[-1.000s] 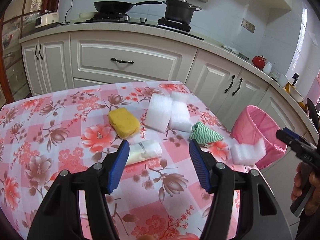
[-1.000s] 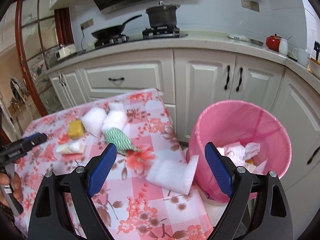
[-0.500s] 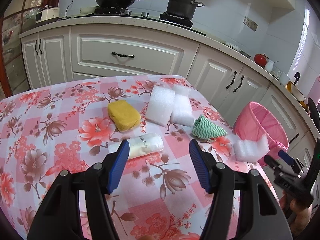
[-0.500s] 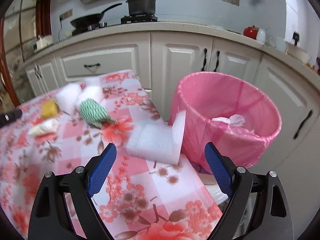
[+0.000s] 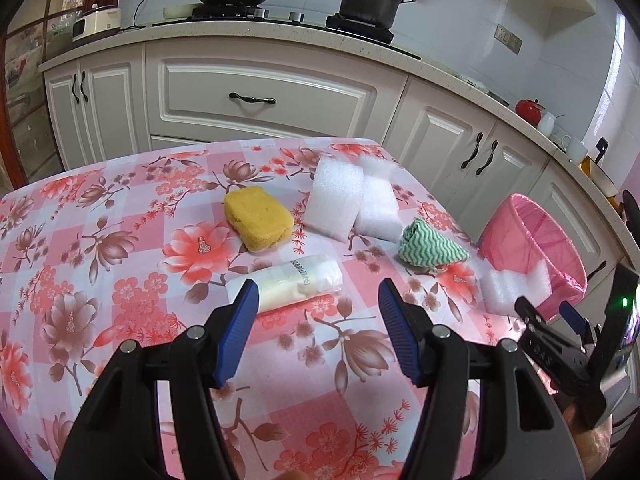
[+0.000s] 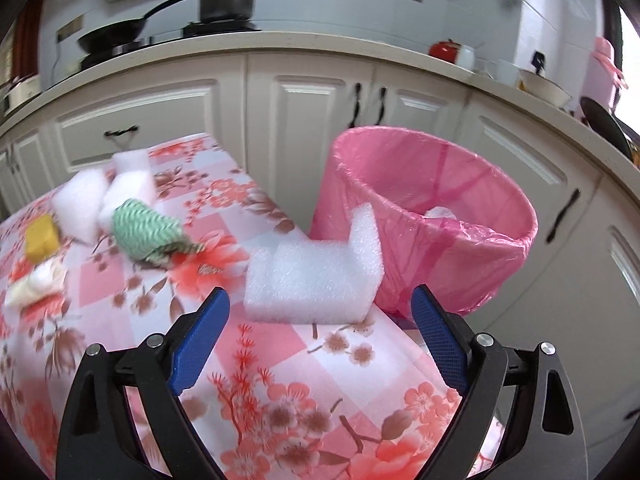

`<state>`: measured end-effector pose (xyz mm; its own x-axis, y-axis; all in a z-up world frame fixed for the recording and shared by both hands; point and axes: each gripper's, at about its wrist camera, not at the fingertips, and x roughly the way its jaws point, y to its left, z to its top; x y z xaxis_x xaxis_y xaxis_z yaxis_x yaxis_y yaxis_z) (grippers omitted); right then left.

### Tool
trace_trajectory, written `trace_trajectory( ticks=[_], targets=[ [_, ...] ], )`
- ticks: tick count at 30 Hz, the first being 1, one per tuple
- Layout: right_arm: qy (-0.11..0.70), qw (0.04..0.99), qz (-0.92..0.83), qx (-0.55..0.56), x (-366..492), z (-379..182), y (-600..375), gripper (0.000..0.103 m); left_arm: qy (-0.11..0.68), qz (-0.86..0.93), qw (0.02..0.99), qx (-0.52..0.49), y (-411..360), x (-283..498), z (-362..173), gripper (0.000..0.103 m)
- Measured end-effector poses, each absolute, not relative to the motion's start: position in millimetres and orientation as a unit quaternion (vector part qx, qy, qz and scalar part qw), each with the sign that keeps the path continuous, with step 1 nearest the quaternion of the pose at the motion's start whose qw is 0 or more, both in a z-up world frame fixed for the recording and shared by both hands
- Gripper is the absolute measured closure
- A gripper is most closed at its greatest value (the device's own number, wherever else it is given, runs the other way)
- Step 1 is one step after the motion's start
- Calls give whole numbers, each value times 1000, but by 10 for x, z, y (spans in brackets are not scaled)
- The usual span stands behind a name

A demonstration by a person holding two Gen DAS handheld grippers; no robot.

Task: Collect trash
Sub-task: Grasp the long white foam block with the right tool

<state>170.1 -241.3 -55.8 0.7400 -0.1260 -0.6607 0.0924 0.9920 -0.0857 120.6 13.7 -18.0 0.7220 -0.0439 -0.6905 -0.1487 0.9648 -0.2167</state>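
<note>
My left gripper (image 5: 318,300) hovers open and empty over the floral tablecloth (image 5: 120,280), with a white wrapped roll (image 5: 296,282) just beyond its left fingertip. Farther on lie a yellow sponge (image 5: 258,218), two white foam blocks (image 5: 344,204) and a green zigzag cloth (image 5: 430,244). An L-shaped foam piece (image 6: 316,280) sits at the table's right edge beside the pink-lined bin (image 6: 440,208). My right gripper (image 6: 319,300) is open, and its tips flank the foam's near side without touching. It also shows in the left wrist view as the right gripper (image 5: 545,309).
White kitchen cabinets (image 5: 260,96) run behind the table, with a wok and a pot (image 5: 368,0) on the stove. The bin (image 5: 536,248) stands off the table's right edge and holds crumpled white trash (image 6: 440,213). A red kettle (image 6: 446,48) and bowls sit on the counter.
My right gripper has dropped and closed in on the L-shaped foam, which now looms large between its tips. The left gripper has hardly moved, and both jaws are unchanged.
</note>
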Motion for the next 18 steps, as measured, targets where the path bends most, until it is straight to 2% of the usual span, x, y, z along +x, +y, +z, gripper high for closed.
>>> trace_trajectory(
  ticks=[3,11,18],
  targets=[
    [361,930,-67,-24,1814,-579,-2412,14,374,28,918,-129,128,1209,-187,43],
    [381,921,-73,-19,2040,-657,-2389,14,372,28,919,-130,163,1217,-184,43],
    [400,913,-73,-27,2154,-712,-2305,14,384,18,915,-118,227,1312,-241,35]
  ],
)
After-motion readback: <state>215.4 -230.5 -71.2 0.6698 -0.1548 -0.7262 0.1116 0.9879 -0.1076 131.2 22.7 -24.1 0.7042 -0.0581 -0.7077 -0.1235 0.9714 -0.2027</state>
